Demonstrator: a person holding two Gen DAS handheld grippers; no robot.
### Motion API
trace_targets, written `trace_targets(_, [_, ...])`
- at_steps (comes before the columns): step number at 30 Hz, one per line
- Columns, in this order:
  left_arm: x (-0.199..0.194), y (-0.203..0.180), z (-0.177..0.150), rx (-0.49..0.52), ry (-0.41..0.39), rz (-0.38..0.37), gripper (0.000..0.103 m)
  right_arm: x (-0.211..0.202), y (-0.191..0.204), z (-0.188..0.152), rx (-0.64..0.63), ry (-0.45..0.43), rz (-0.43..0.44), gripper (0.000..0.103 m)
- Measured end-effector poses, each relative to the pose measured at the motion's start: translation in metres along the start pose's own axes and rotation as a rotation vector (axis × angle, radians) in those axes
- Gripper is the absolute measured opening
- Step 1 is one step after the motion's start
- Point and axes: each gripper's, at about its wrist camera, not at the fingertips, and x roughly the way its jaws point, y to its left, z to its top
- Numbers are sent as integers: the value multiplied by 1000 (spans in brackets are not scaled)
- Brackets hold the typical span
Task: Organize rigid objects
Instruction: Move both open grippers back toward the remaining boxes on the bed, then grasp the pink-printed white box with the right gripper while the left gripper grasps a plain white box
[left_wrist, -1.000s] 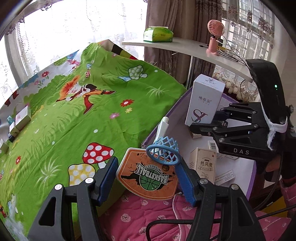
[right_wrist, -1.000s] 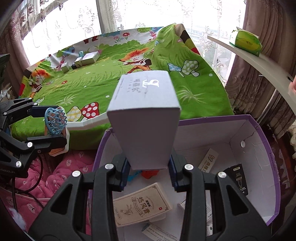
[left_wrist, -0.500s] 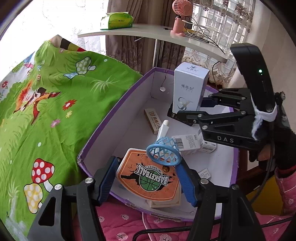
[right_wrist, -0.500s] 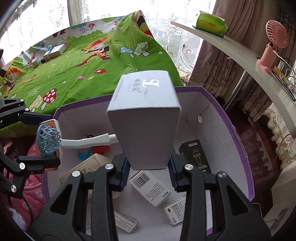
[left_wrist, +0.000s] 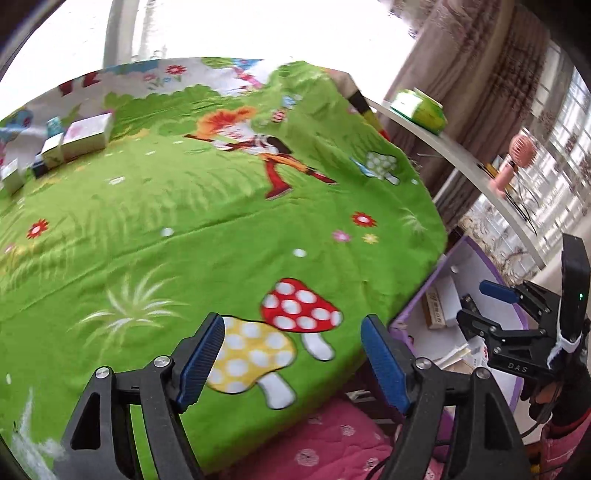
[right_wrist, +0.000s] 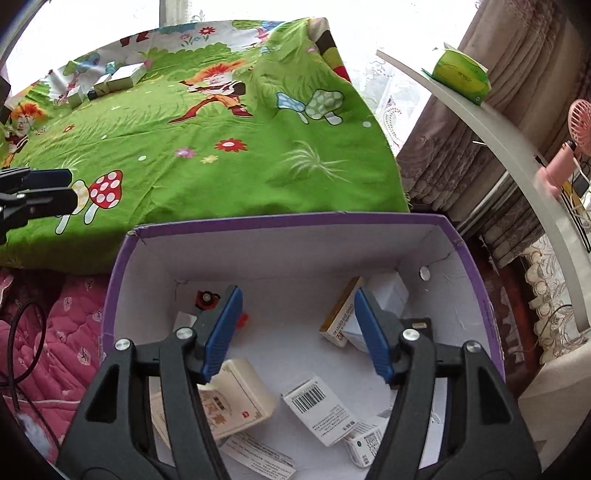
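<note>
Only right claw (right_wrist: 297, 330) sees inside the box (right_wrist: 288, 223).

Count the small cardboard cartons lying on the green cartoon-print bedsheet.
4, clustered at the far left of the green cartoon-print bedsheet: a large pinkish-white carton, a teal carton behind it, a small white carton beside it, a pale carton at the picture's edge. Blur may hide more.

I am in a home, in a bedroom by the look of it. Before me lies a bed under a green cartoon sheet (left_wrist: 192, 229) printed with mushrooms and flowers, and a pink quilted blanket (left_wrist: 325, 443) sits at its edge. Lace and brown curtains (right_wrist: 517, 74) hang at the windows. A curved white shelf (right_wrist: 491, 122) carries a tissue pack (right_wrist: 461, 75) and a small pink fan (right_wrist: 570, 147).
</note>
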Motion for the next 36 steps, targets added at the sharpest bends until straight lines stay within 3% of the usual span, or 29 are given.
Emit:
trace_targets(6, [-23, 112, 3, -104, -66, 229, 81, 23, 79, 48, -179, -23, 105, 73])
trace_targets(11, [-35, 201, 14, -224, -96, 394, 81, 48, 153, 115, -331, -108, 261, 82])
trace_targets(15, [-38, 256, 12, -336, -106, 482, 81, 94, 211, 175, -453, -94, 346, 82])
trace_targets(18, [-37, 275, 3, -387, -105, 499, 81, 132, 245, 220, -532, -72, 342, 82])
trace_targets(25, [-38, 272, 0, -382, -128, 484, 87, 185, 300, 309, -640, -102, 345, 91])
trace_targets(32, [-39, 273, 1, -387, -138, 425, 97, 219, 338, 366, -773, -137, 340, 96])
trace_targets(36, [-36, 273, 2, -377, -129, 420, 101, 236, 346, 388, -783, -131, 406, 97])
